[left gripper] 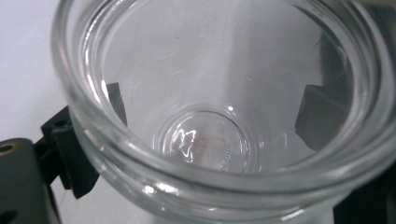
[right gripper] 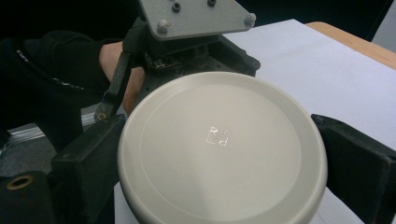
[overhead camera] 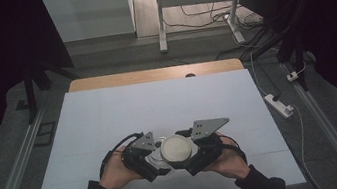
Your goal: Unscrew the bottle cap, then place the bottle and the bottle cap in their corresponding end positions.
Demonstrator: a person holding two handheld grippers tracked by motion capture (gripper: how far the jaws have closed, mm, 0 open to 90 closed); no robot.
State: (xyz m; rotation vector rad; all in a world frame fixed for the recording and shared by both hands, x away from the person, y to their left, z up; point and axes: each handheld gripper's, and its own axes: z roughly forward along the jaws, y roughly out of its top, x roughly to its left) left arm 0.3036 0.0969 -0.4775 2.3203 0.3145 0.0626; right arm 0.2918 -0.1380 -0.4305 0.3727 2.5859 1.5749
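High view: left gripper [overhead camera: 152,163] and right gripper [overhead camera: 192,157] meet near the table's [overhead camera: 108,113] front edge, a white lid [overhead camera: 176,148] between them. Left gripper view: jaws clamp a clear glass jar [left gripper: 219,140], mouth open and empty. Right gripper view: jaws clamp the lid [right gripper: 219,149] by its rim. Lid looks off or loose; whether it is seated can't be told.

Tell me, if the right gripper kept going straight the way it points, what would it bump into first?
Probably the left gripper. The right gripper is clamped on a round white lid, and the left gripper sits close beyond it, though the gap is hard to judge.
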